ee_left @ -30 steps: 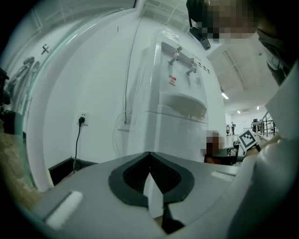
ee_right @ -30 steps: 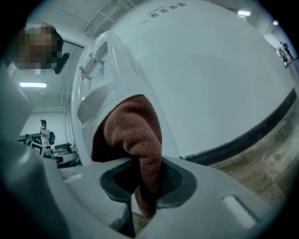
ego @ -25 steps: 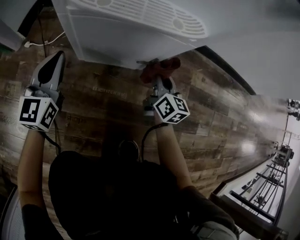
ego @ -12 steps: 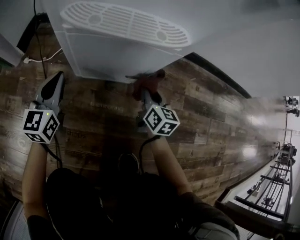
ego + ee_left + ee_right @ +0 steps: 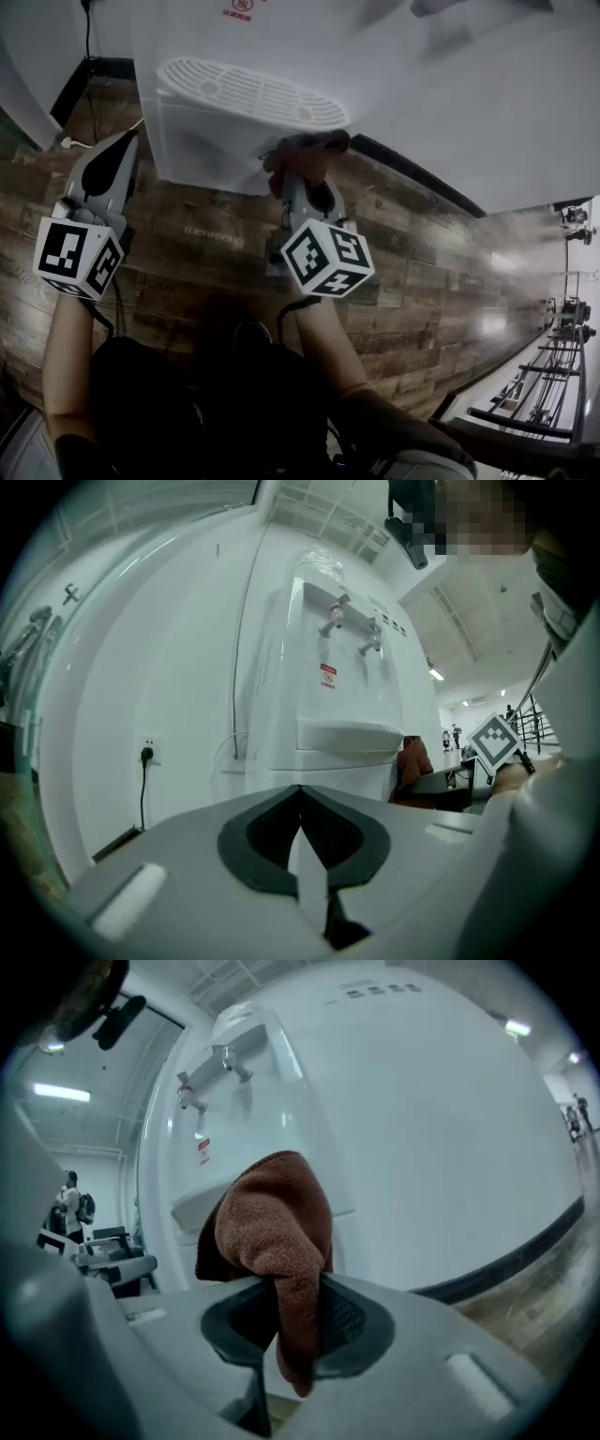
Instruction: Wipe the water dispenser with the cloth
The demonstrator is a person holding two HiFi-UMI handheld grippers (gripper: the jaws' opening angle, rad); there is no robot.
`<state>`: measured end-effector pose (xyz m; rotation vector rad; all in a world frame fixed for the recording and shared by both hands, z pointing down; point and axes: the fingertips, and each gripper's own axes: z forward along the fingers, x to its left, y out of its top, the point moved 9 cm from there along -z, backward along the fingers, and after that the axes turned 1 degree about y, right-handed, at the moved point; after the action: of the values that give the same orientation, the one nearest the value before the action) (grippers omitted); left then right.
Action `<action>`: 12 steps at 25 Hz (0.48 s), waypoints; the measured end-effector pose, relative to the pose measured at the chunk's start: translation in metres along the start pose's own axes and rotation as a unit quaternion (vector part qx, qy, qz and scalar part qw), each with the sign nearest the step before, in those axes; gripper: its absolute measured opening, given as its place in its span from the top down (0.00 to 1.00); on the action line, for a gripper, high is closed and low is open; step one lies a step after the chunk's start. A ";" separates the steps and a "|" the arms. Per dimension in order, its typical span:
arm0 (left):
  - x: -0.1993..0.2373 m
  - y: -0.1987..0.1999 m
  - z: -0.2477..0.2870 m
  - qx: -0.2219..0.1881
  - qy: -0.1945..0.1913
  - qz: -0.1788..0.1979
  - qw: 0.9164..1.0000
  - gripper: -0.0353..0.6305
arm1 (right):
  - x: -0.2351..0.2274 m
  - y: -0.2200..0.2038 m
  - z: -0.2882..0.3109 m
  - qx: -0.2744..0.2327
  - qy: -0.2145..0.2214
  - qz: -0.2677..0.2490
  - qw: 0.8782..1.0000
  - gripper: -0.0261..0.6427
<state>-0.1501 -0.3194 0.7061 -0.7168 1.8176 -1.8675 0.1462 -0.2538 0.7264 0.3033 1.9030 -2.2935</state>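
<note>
A white water dispenser [image 5: 234, 103] stands against the wall, its slotted drip tray [image 5: 251, 92] seen from above; its two taps [image 5: 352, 630] show in the left gripper view. My right gripper [image 5: 302, 169] is shut on a reddish-brown cloth [image 5: 302, 155], which bunches against the dispenser's lower front corner just below the drip tray. In the right gripper view the cloth [image 5: 277, 1232] hangs down between the jaws in front of the dispenser [image 5: 244, 1129]. My left gripper [image 5: 120, 141] is shut with nothing in it, left of the dispenser's base.
A dark wood-plank floor [image 5: 422, 281] runs under me. A power cord and wall plug [image 5: 145, 756] sit left of the dispenser. A black skirting [image 5: 422, 187] lines the white wall at right. Metal racks [image 5: 553, 412] stand at far right.
The head view has tilted up, so more of the dispenser's front shows. My right gripper with the cloth has risen along the front toward the drip tray. The left gripper has stayed shut.
</note>
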 end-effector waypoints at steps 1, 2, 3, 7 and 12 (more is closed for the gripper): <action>0.000 -0.002 -0.002 0.000 0.001 -0.003 1.000 0.92 | 0.012 -0.008 0.007 0.016 0.021 0.006 1.000 0.87; 0.001 -0.004 -0.004 0.001 0.004 -0.007 1.000 0.92 | 0.024 -0.016 0.014 0.031 0.043 0.007 0.999 0.87; 0.002 -0.005 -0.006 0.004 0.008 -0.012 1.000 0.92 | 0.037 -0.023 0.021 0.044 0.062 0.003 0.997 0.87; 0.010 -0.010 -0.018 0.008 0.021 -0.019 1.000 0.92 | 0.083 -0.044 0.051 0.079 0.122 -0.025 0.989 0.87; 0.026 -0.015 -0.034 0.005 0.040 -0.022 0.999 0.92 | 0.129 -0.051 0.082 0.096 0.166 -0.048 0.980 0.87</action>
<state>-0.1906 -0.3089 0.7220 -0.6922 1.8544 -1.9577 0.0037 -0.3225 0.7575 0.6698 1.8705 -2.6382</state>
